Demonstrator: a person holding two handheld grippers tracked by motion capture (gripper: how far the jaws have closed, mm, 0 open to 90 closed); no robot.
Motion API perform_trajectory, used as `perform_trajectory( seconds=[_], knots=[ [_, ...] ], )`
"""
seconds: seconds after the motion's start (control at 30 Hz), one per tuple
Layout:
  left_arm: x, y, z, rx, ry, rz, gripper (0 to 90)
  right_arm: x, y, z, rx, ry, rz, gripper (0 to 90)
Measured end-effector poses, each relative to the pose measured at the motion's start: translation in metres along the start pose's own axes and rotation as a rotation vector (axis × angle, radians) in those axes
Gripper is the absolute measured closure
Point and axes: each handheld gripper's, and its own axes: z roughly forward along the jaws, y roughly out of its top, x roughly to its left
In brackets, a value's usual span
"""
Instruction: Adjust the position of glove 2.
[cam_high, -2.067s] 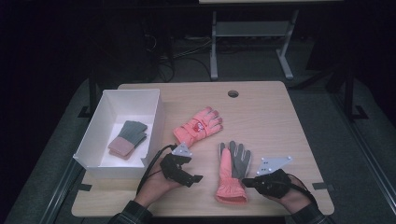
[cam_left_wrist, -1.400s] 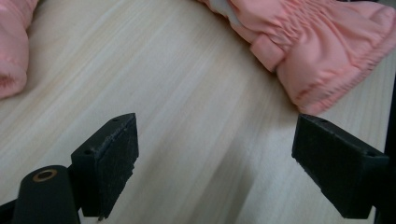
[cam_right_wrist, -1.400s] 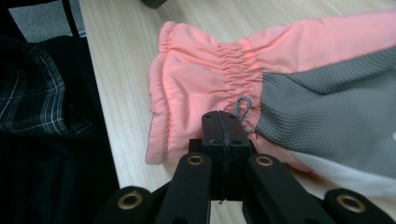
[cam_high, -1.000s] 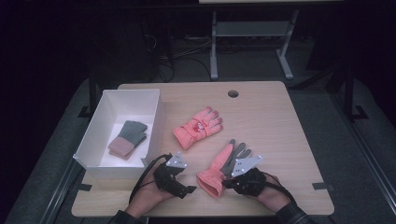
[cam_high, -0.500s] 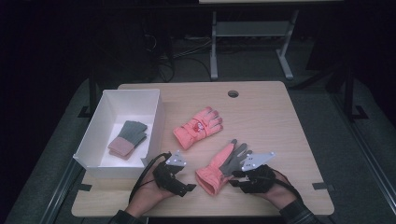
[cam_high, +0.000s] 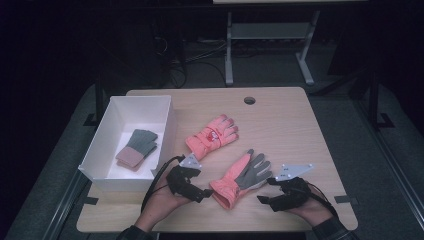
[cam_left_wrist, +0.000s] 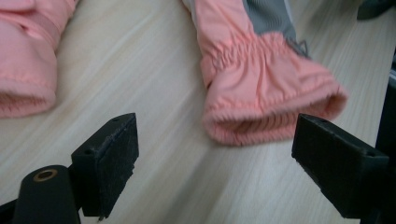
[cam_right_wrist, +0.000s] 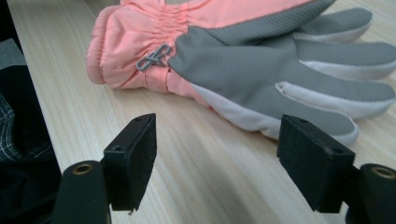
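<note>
Right gripper (cam_high: 263, 200) backed off palm-up glove (cam_high: 241, 178), fingers (cam_right_wrist: 133, 158) opened, empty.

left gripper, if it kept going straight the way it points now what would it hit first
Most likely the gathered cuff of the salmon-pink ski glove with the grey palm. In the left gripper view, the left gripper stands open, with the cuff's opening just ahead between the jaws, apparently not yet touching; depth is hard to judge.

Left tongs (cam_high: 207, 192) gaping, right tongs (cam_high: 262, 199) just opening, empty
</note>
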Motion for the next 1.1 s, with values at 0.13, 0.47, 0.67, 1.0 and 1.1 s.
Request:
perform_trajectory(
  seconds=[0.13,0.47,0.67,1.0,1.1],
  knots=[
    [0.0,0.01,0.001,-0.007,-0.002,0.021,14.3,-0.002,-0.005,-0.003,0.003,-0.004,0.013,24.3],
    [0.012,0.037,0.01,-0.03,0.006,0.014,19.2,-0.004,-0.011,-0.008,0.012,-0.025,0.029,19.7],
    [0.023,0.056,0.016,-0.038,0.035,0.021,19.8,-0.006,-0.018,-0.013,0.015,-0.038,0.035,18.5],
    [0.056,0.089,0.03,-0.053,0.149,0.014,23.6,-0.009,-0.025,-0.02,0.01,-0.035,0.045,18.5],
    [0.069,0.096,0.035,-0.059,0.177,0.003,23.8,-0.008,-0.026,-0.02,0.012,-0.028,0.041,18.5]
  ],
)
